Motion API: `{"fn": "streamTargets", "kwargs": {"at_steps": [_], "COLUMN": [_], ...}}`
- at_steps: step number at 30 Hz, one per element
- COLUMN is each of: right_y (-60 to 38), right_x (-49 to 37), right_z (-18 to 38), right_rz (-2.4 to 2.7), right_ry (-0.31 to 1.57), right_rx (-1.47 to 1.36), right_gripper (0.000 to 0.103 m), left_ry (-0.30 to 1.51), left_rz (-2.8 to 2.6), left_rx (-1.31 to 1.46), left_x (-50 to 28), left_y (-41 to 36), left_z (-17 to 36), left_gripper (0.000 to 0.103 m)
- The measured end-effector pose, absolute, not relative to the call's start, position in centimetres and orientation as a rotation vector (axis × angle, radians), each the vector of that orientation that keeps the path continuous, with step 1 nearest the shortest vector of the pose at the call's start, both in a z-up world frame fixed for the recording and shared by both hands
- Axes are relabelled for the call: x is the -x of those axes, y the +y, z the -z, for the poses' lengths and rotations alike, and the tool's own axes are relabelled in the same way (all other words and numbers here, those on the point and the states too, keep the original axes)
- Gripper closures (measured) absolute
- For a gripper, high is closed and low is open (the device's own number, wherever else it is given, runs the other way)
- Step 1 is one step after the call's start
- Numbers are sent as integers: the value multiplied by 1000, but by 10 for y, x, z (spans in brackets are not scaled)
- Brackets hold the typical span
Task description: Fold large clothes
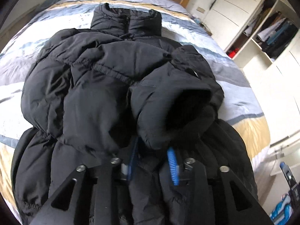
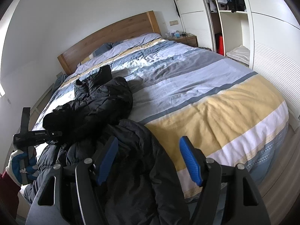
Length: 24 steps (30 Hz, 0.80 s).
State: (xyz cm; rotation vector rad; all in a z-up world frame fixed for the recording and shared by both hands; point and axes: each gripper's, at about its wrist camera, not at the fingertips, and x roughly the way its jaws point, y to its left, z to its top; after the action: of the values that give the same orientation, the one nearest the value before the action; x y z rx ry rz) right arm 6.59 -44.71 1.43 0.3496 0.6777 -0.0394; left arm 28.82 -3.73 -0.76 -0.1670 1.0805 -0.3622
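Striped bed (image 2: 206, 97) | black puffer jacket (image 1: 97, 86) bunched, apparently 1 sleeve folded over

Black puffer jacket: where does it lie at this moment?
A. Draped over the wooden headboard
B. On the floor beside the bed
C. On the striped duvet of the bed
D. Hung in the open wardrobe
C: the black puffer jacket lies bunched on the striped duvet, collar toward the wooden headboard.

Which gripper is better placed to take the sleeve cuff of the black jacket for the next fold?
Left. The left gripper sits right under the sleeve cuff, its jaws partly open around the fabric. The right gripper is open over the jacket's lower part near the duvet.
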Motion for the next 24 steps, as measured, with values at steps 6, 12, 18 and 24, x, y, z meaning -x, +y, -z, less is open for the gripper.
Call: {"fn": "streamTargets", "kwargs": {"at_steps": [6, 12, 18, 24], "right_y": [-421, -351, -244, -158], "right_x": [-83, -128, -196, -268], "right_z": [-19, -39, -70, -63], "right_rz": [3, -130, -324, -435], "right_ry": [699, 718, 689, 707], "right_rx": [-298, -172, -32, 23], "right_gripper": [35, 35, 35, 35], "left_ry": [1022, 916, 869, 897], "left_rz": [433, 330, 233, 182], "left_rx": [172, 232, 246, 250], "left_x": [-275, -298, -335, -367], "left_y": [-20, 38, 94, 122], "left_z": [-15, -55, -73, -49], "left_gripper": [60, 52, 50, 50]}}
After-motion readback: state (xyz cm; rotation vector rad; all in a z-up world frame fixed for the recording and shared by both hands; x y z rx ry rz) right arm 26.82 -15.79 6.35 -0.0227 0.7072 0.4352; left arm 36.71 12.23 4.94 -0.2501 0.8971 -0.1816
